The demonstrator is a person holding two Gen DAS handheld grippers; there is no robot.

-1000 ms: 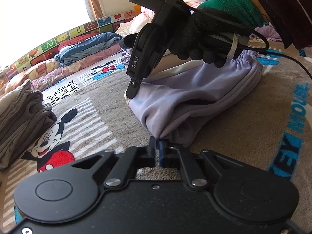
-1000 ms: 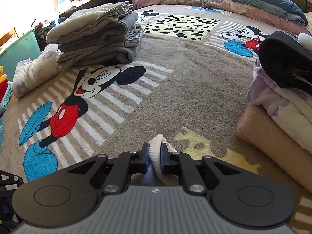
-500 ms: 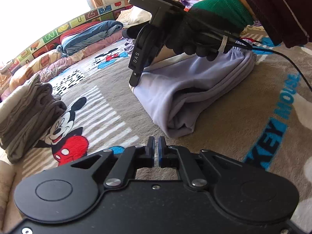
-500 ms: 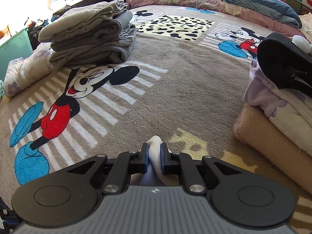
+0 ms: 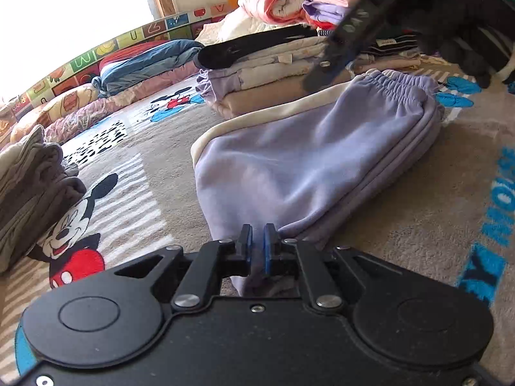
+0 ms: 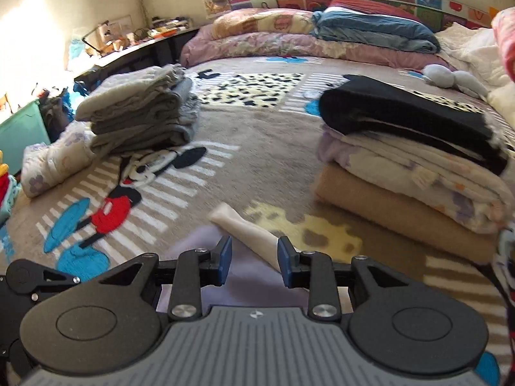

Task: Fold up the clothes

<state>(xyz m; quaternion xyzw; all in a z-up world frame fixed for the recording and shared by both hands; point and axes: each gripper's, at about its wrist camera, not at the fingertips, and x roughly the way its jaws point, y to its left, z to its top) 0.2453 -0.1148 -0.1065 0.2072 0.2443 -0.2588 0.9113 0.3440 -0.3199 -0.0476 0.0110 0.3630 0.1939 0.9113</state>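
Observation:
Lilac trousers with a cream side stripe lie folded on the Mickey Mouse blanket. My left gripper is shut to a sliver and sits on their near corner; I cannot tell whether it pinches cloth. My right gripper hovers over the far edge with its jaws opening. The cream stripe lies loose below and between the pads, which do not touch it. In the left wrist view the right gripper is a blur at the upper right, held by a black-gloved hand.
A stack of folded grey clothes stands at the left. A taller pile, black garment over floral cloth and a tan blanket, sits close on the right. Rolled bedding lines the back. A green bin is beyond the left edge.
My right gripper let go of the cream edge, opened and lifted away toward the upper right. My left gripper drew back off the trousers, then came forward onto their near corner.

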